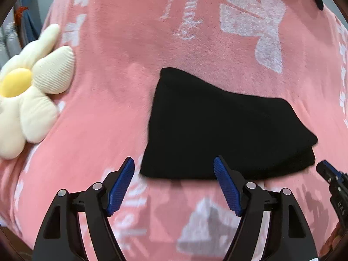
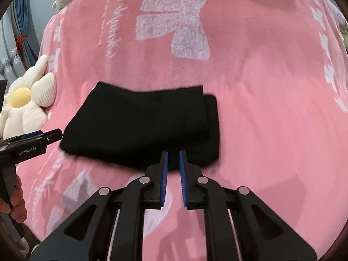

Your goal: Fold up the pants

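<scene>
On the pink plush blanket (image 1: 108,108) with its white bow and lettering pattern, I see the black pants (image 1: 217,130) lying as a compact folded bundle, layered edges stacked at its right end. From the right wrist view the same bundle (image 2: 139,126) sits just ahead of my right tongs (image 2: 173,158), whose blue ribbed pads are nearly together with only a narrow gap, gripping nothing. My left tongs (image 1: 174,169) are spread wide, empty, poised at the near edge of the bundle; one pad overlaps the cloth in view, though I cannot tell if it touches. A cream fabric flower cushion with a yellow centre (image 1: 26,95) rests well to the left, clear of the work.

I judge the folding nearly finished, with tidying or a last fold remaining. To do that well, I would check the stacked layers at the right end, where one layer sticks out past the other. I would open the right tongs first, then pinch all the layers there together, not the top one alone. The left tongs should hold the near-left corner so the bundle does not slide on the plush. Lifting low and slowly should keep the layers from fanning apart.
</scene>
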Demonstrator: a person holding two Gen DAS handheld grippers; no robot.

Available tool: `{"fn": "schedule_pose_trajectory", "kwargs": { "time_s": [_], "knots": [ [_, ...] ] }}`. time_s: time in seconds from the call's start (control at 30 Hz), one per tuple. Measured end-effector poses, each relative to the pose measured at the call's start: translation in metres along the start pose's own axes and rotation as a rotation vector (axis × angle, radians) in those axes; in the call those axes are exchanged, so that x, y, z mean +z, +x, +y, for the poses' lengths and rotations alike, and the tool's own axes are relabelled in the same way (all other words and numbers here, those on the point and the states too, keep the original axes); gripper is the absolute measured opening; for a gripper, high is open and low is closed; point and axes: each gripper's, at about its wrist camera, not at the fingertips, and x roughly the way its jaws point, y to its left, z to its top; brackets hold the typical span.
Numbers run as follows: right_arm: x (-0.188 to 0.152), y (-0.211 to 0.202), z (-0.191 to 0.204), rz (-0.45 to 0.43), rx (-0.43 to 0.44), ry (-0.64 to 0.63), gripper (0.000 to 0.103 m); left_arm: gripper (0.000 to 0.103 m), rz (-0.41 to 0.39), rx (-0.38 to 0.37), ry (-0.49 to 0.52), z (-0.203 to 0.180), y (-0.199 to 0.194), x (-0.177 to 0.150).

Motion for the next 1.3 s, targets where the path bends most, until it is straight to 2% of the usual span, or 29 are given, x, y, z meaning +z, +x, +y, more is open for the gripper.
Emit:
{"fn": "schedule_pose_trajectory", "kwargs": {
  "time_s": [0.07,0.13,0.2,0.23,0.3,0.43,0.53,0.7,0.97,1.17,1.3],
  "knots": [
    [-0.017,-0.015,0.008,0.002,-0.011,-0.021,0.011,0.079,-0.019,0.009,0.008,-0.003,-0.014,-0.011],
    [-0.035,-0.025,0.009,0.003,-0.008,-0.015,0.019,0.085,-0.038,0.003,0.01,-0.001,-0.032,-0.03],
    [-0.056,-0.036,0.008,-0.025,-0.054,-0.034,0.053,0.086,-0.042,-0.007,0.012,0.001,-0.043,-0.048],
    [-0.065,-0.04,0.008,-0.036,-0.074,-0.047,0.054,0.087,-0.049,-0.009,0.006,0.003,-0.047,-0.058],
    [-0.083,-0.046,0.005,-0.027,-0.09,-0.044,0.054,0.087,-0.041,-0.023,0.007,0.004,-0.05,-0.075],
    [-0.096,-0.058,-0.005,-0.02,-0.058,0.05,0.058,0.087,-0.023,-0.022,0.004,0.006,-0.052,-0.106],
    [-0.102,-0.061,-0.002,-0.028,-0.05,0.053,0.061,0.087,-0.013,-0.026,-0.005,0.009,-0.049,-0.125],
    [-0.11,-0.057,0.01,-0.016,-0.098,0.019,0.071,0.087,0.004,-0.01,-0.03,0.016,-0.039,-0.149],
    [-0.116,-0.057,0.016,-0.021,-0.097,-0.004,0.072,0.087,-0.013,-0.068,-0.089,0.019,-0.036,-0.152],
    [-0.121,-0.056,0.028,-0.018,-0.107,-0.041,0.073,0.087,-0.034,-0.103,-0.071,0.011,-0.038,-0.154],
    [-0.131,-0.053,0.041,-0.022,-0.097,-0.059,0.073,0.087,-0.019,-0.088,-0.048,0.004,-0.034,-0.156]
  ]
}}
